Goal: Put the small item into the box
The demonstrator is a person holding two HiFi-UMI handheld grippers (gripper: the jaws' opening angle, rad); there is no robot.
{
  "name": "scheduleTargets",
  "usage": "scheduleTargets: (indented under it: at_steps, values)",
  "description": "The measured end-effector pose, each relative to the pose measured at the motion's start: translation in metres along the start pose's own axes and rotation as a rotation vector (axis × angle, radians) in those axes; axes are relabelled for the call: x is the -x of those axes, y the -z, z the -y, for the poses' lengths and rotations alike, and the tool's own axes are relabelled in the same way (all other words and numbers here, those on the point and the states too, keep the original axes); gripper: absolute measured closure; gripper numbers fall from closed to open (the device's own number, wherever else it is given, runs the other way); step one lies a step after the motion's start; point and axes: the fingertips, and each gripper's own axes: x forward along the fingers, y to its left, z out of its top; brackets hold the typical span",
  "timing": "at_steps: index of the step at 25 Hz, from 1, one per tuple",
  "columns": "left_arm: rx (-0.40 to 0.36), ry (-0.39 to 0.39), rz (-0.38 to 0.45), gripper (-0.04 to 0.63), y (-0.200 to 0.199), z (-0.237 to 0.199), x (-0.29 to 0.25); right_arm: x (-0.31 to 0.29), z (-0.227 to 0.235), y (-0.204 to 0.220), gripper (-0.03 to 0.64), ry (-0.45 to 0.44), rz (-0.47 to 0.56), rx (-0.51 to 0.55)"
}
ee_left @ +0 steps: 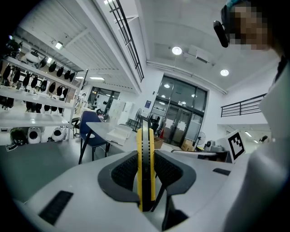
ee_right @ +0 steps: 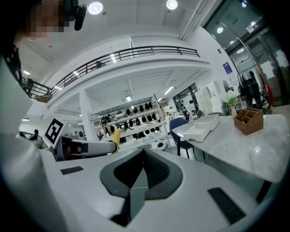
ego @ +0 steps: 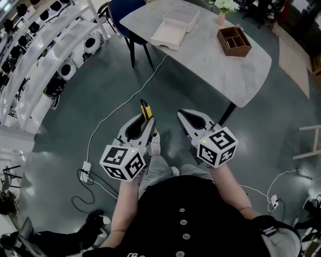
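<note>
A yellow and black utility knife (ee_left: pixel 146 167) stands upright between the jaws of the left gripper (ego: pixel 143 125), which are clenched on its flat sides. The knife's tip pokes out past the jaw ends. The person holds this gripper at waist height, well apart from the table.

Just beside it, the right gripper (ego: pixel 183 116) is held at the same height. Its jaws are pressed together with nothing between them.

Below both grippers is a dark green floor (ego: pixel 200 95). A white cable (ego: pixel 115 108) crosses it, running from a power strip (ego: pixel 86 167) near the person's left side towards the table.

Ahead stands a pale marble-look table (ego: pixel 220 70). On its far part lies a shallow white box (ego: pixel 181 17), with a flat white tray-like piece (ego: pixel 165 35) touching its near edge. To the right of these sits a brown wooden organiser (ego: pixel 234 41) with open compartments. Behind it is a small pot of white flowers (ego: pixel 223 10).

A blue chair (ego: pixel 123 12) is tucked at the table's left end. Long white shelving (ego: pixel 35 45) runs along the left.
</note>
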Motion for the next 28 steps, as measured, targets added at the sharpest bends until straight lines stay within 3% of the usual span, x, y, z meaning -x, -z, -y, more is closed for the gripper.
scheduleTargets:
  at_steps: [18,28]
  values:
    - [-0.066,0.160,-0.056,0.469,-0.092,-0.129,-0.135,-0.157,0.086,-0.075,0.614,0.157,0.047,-0.018]
    - [-0.072,0.231,-0.080,0.469,-0.115,-0.182,-0.178,-0.218,0.108,-0.089,0.614,0.227,0.046,-0.027]
